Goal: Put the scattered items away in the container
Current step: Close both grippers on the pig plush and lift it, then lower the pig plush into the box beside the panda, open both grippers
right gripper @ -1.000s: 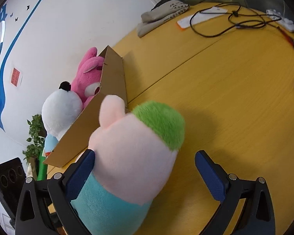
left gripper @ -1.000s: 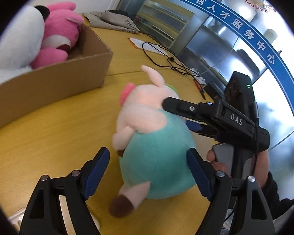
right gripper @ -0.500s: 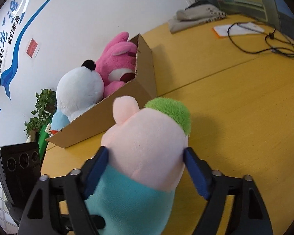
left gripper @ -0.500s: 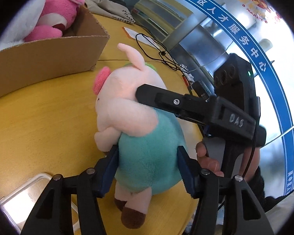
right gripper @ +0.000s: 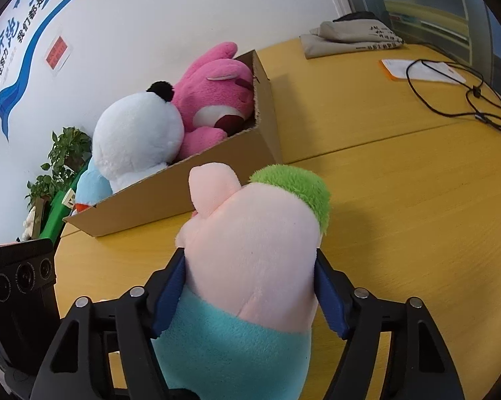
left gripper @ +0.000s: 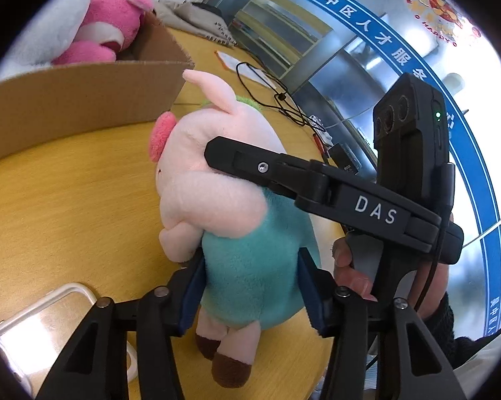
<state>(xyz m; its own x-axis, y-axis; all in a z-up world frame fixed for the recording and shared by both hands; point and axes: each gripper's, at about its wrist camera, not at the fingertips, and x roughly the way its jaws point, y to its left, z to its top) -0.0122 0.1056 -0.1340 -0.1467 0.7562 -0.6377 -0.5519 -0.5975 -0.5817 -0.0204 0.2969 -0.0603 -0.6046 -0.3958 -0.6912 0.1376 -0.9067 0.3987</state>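
Note:
A plush pig (left gripper: 250, 266) with a pink head, green cap and teal body hangs upright just in front of the cardboard box (left gripper: 83, 100). My left gripper (left gripper: 250, 265) has its blue pads pressed into the teal body, and its jaws are still closing. My right gripper (right gripper: 250, 263) holds the pink head (right gripper: 250, 233) between its pads, jaws also closing; one of its black fingers (left gripper: 237, 160) crosses the head in the left wrist view. The box (right gripper: 200, 186) holds a pink bear (right gripper: 217, 83) and a white plush (right gripper: 137, 133).
On the yellow table (right gripper: 400, 200) lie a black cable (right gripper: 450, 100), a paper (right gripper: 423, 70) and a folded grey bag (right gripper: 350, 36) at the far side. A white-edged flat object (left gripper: 43, 320) lies near the left gripper. A potted plant (right gripper: 63, 156) stands behind the box.
Both grippers have closed from wide open onto the pig, left on the body, right on the head. The pig has gone from lying on the table to upright, nearer the box.

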